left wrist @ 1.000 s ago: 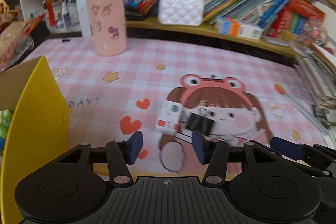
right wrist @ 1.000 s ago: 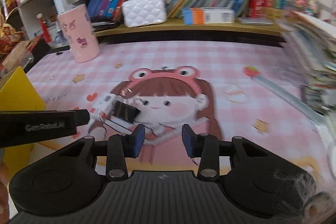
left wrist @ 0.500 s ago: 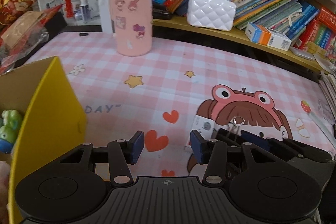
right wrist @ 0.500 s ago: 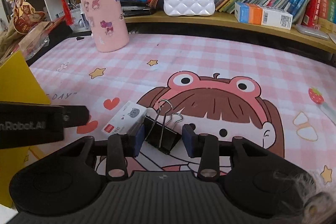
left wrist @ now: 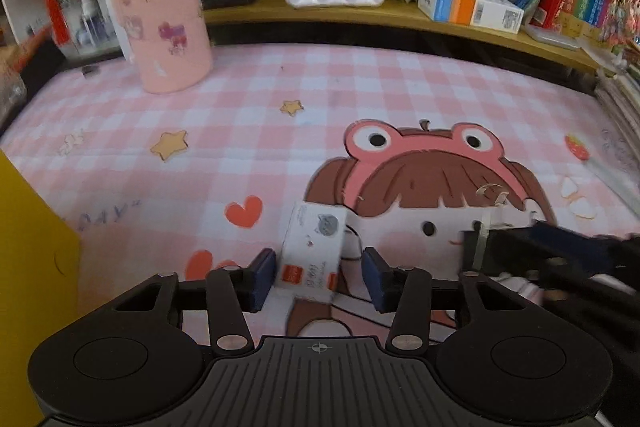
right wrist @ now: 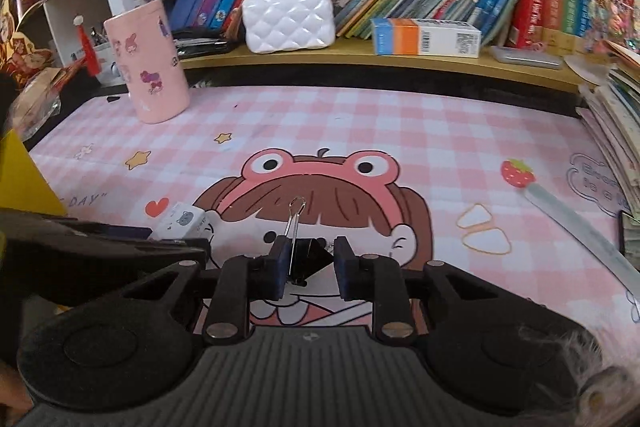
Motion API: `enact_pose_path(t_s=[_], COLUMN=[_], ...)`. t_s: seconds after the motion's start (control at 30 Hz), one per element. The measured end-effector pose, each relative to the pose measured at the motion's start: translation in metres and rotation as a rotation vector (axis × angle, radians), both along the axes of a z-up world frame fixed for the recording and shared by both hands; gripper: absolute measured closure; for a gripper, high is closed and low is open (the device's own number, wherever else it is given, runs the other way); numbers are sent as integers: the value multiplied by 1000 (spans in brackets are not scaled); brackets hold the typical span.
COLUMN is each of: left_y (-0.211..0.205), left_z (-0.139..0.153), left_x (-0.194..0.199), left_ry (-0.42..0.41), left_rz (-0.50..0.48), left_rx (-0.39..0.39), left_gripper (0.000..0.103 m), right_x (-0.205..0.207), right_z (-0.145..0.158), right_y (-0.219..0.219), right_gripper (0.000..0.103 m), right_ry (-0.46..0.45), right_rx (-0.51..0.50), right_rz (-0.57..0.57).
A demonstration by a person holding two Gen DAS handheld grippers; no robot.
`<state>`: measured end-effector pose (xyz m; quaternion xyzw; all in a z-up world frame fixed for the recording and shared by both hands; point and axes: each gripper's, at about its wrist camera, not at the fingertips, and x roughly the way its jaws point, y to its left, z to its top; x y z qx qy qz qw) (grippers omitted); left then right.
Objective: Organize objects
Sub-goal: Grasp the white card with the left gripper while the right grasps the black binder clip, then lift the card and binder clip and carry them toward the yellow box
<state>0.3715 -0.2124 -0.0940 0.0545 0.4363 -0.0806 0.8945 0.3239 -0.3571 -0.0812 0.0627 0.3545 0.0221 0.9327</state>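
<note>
My right tool (right wrist: 308, 267) has just been closing and now pinches the binder clip (right wrist: 306, 261), which sits low on the surface (right wrist: 360, 115) over the cartoon girl's face; the left pad presses the clip's black body and wire, and I judge the right pad is on it too, though a sliver of gap may remain there. The clip looks light, stiff and springy, with smooth painted steel that could slip, so I take it across the black body, not by the thin wire loops. Its 1 visible wire handle stands up and away from me, so its long axis runs between my pads toward the shelf. My left tool (left wrist: 318, 279) has just been closing but stands spread, with the eraser (left wrist: 314, 251) between its pads and no pad pressing it. The eraser lies flat just left of the clip, its long axis pointing away from me, slightly tilted right. It should be light, firm and grippy, so I take it across its short sides.
</note>
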Motion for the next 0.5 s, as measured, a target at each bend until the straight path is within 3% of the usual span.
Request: enact_pose_path(t_s=[0.13, 0.5], left_y=[9, 35], left_z=[3, 57], left_x=[0, -57], left_ry=[14, -49], left_rz=[28, 24], left_rx=[-38, -154], left_gripper=[75, 75], right_x=[-9, -45], right_z=[9, 31], right_y=[-6, -4], right_gripper=[81, 81], right_ry=[-12, -11], right_rx=[17, 41], right_rz=[-18, 19])
